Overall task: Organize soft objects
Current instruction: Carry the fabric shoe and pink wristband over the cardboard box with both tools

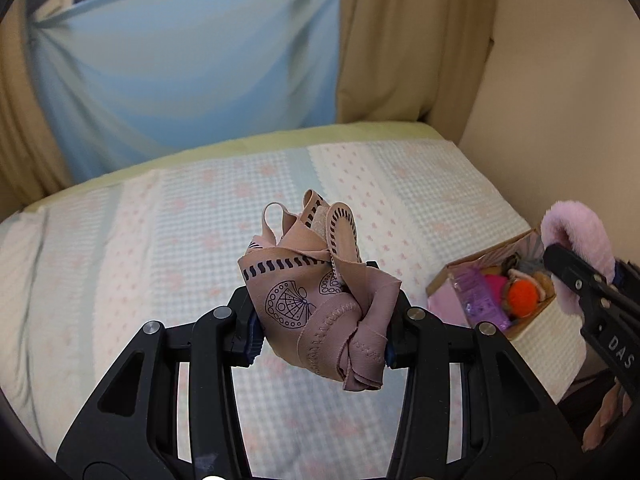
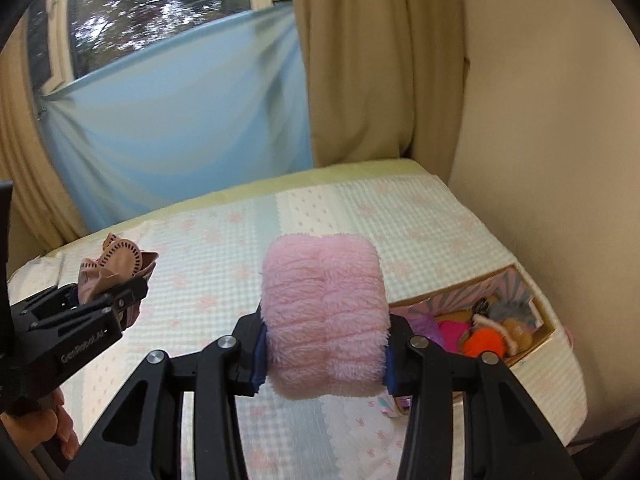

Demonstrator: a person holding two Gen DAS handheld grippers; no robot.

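Note:
My left gripper (image 1: 320, 340) is shut on a crumpled dusty-pink cloth (image 1: 316, 300) with dark printed patterns, held above the bed. It also shows at the left of the right wrist view (image 2: 116, 276). My right gripper (image 2: 324, 364) is shut on a fluffy pink plush piece (image 2: 326, 320), held above the bed; this also shows in the left wrist view (image 1: 576, 232). A cardboard box (image 2: 540, 340) on the bed's right side holds several soft toys, among them an orange ball (image 2: 484, 342).
The bed (image 1: 160, 240) has a pale checked cover with pink bows. A blue sheet (image 1: 180, 60) and beige curtains (image 2: 380, 60) hang behind it. A cream wall (image 2: 540, 120) runs along the right, beside the box.

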